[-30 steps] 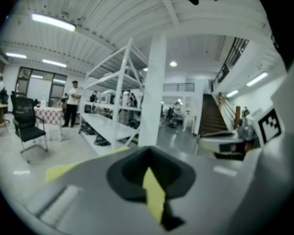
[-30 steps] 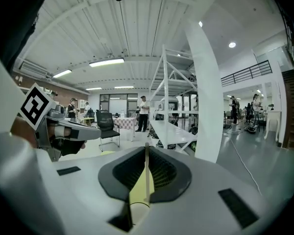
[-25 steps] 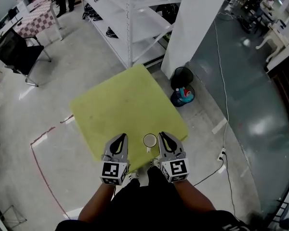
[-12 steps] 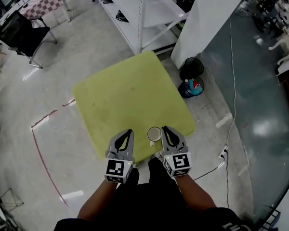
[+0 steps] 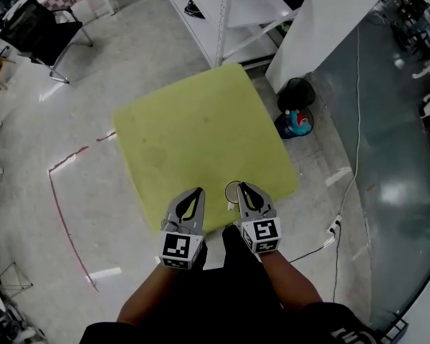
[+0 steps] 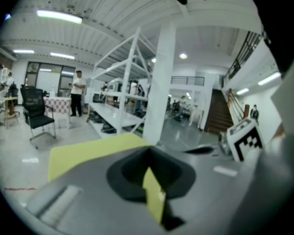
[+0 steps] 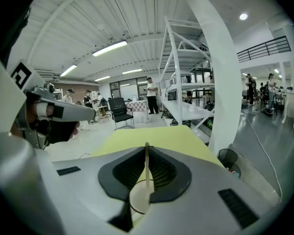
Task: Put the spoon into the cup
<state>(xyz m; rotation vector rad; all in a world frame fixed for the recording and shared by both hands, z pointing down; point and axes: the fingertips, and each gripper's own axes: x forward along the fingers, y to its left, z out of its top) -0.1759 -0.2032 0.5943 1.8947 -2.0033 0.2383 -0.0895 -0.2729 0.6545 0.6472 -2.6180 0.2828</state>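
Note:
A small white cup (image 5: 233, 190) stands near the front edge of the yellow-green table (image 5: 193, 127), with a short white stub on its near side. My right gripper (image 5: 242, 186) hovers just right of the cup, its tip beside the rim. Its jaws (image 7: 147, 149) are shut on what looks like a pale spoon (image 7: 140, 199), round bowl toward the camera and thin handle running out past the tips. My left gripper (image 5: 197, 191) hovers left of the cup. It (image 6: 148, 150) is shut and empty, with only a sliver of table showing in its gap.
White shelving (image 5: 229, 13) and a white pillar (image 5: 315, 27) stand behind the table. A black bin (image 5: 295, 92) and a blue item (image 5: 295, 122) sit by its right corner. A cable (image 5: 322, 242) runs on the floor at right, red tape (image 5: 64, 213) at left. People stand far off.
Both grippers have moved forward over the table's near edge, and the right tip now sits closer to the cup. The jaws look the same.

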